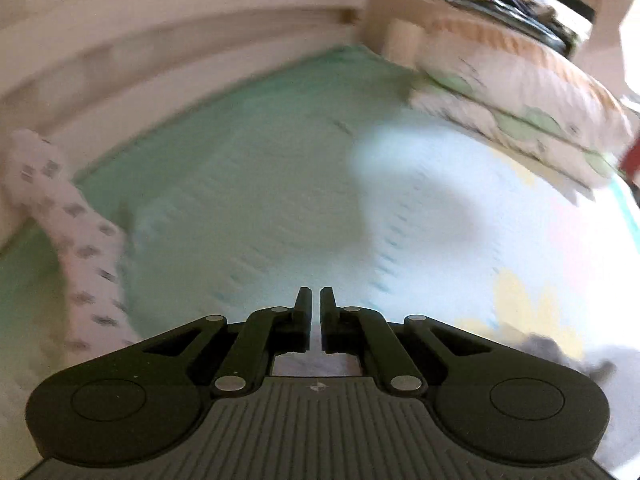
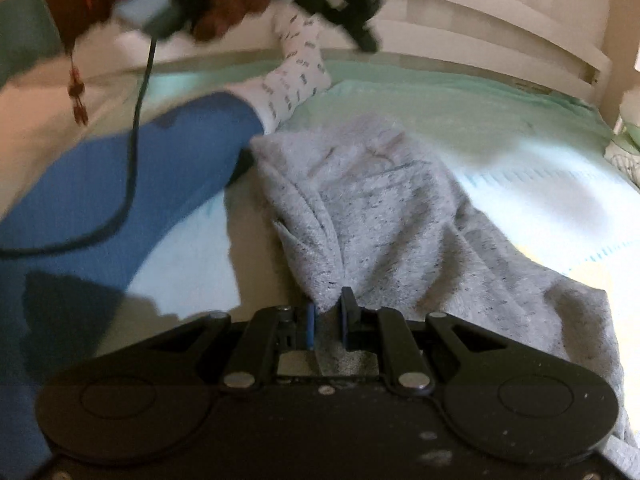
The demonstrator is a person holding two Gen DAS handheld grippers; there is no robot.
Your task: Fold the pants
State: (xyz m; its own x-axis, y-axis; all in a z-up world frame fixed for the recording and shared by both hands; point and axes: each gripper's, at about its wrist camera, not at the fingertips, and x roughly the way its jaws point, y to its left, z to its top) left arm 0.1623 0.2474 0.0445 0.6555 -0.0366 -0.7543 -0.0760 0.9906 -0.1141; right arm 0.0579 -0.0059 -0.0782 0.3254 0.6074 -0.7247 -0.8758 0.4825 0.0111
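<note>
In the left wrist view, the left gripper (image 1: 316, 300) hangs over the bed (image 1: 248, 184) with its jaws drawn nearly together on nothing, only a thin slit between them. Bare sheet lies ahead of them; a socked foot (image 1: 76, 240) lies at the left edge and stacked pillows (image 1: 520, 100) at the far right. Of the pants (image 1: 560, 352) only a grey scrap shows, low and to the right of this gripper, so the cloth lies beside and behind its jaws rather than in front. In the right wrist view, the right gripper (image 2: 330, 308) is clenched on a gathered edge of the pants (image 2: 380, 208), and the grey fabric fans away from the jaws, forward and to the right across the bed (image 2: 500, 120), with its long axis running roughly straight ahead from the pinch. A blue-clad leg (image 2: 132, 184) lies left of the cloth, touching or just beside its far left corner. The right hand is plainly the nearer; judging by this, the left gripper must swing right to reach a free edge.
</note>
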